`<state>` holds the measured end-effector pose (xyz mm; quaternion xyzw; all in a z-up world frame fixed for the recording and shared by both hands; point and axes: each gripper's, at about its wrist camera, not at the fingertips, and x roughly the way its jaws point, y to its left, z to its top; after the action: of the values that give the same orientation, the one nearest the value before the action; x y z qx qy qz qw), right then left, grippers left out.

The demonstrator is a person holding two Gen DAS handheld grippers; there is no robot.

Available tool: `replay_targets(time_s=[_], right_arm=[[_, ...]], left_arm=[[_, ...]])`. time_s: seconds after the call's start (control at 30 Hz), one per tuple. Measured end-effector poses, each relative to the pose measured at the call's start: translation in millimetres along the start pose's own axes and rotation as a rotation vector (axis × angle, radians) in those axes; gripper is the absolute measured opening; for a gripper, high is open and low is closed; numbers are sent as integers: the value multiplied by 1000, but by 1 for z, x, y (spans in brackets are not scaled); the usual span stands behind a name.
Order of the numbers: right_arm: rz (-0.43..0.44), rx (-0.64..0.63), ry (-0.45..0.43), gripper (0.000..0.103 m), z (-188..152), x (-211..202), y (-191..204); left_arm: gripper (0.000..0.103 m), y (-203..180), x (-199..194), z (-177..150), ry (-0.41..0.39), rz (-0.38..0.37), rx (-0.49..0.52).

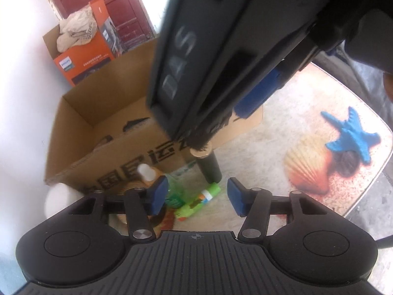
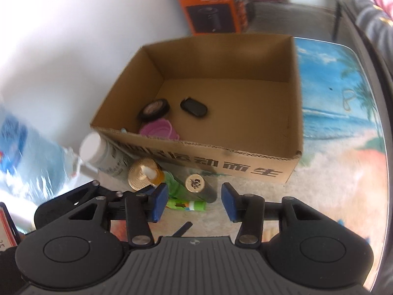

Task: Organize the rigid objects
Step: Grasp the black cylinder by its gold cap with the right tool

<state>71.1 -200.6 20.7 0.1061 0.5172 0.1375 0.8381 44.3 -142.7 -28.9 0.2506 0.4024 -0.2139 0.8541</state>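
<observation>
Between the blue pads of the right claw (image 2: 194, 202), which are spread wide and grip nothing, stands one dark tube (image 2: 200, 188) with a gold cap, upright on the bench (image 2: 343, 147), long axis vertical, cap facing the camera. Left claw (image 1: 197, 198) is likewise spread and empty; the right claw's black body (image 1: 221, 49) fills the upper part of its view, directly above the same tube (image 1: 211, 167).

Count of things clustered just left of the tube, outside the box:
- 1 amber bottle (image 2: 153, 173) with a white pump top
- 1 round gold lid (image 2: 140, 174), touching the amber bottle
- 1 white-capped bottle (image 2: 103, 153), tilted, leaning at the box's front wall
- 1 green bottle (image 2: 175, 184), long axis hard to tell
- 1 green-and-orange stick (image 2: 194, 206), lying flat, long axis left-right

Cardboard box (image 2: 221, 157), open top, holds 3 visible items in its near-left part: 1 round black compact (image 2: 154, 109), 1 oval black case (image 2: 194, 107), 1 pink lid-like piece (image 2: 159, 129). Behind the box, 1 orange carton (image 2: 208, 7).
</observation>
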Motion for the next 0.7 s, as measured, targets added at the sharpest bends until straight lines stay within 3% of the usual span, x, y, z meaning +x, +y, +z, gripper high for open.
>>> replay_targets(time_s=[0.3, 0.4, 0.7], right_arm=[[36, -131, 62, 42, 7, 30, -1], [54, -152, 80, 40, 9, 38, -3], [117, -209, 111, 34, 15, 58, -12]], left_arm=[[40, -7, 24, -2, 22, 9, -48], [31, -7, 29, -3, 20, 7, -68], [29, -7, 40, -6, 11, 30, -90]])
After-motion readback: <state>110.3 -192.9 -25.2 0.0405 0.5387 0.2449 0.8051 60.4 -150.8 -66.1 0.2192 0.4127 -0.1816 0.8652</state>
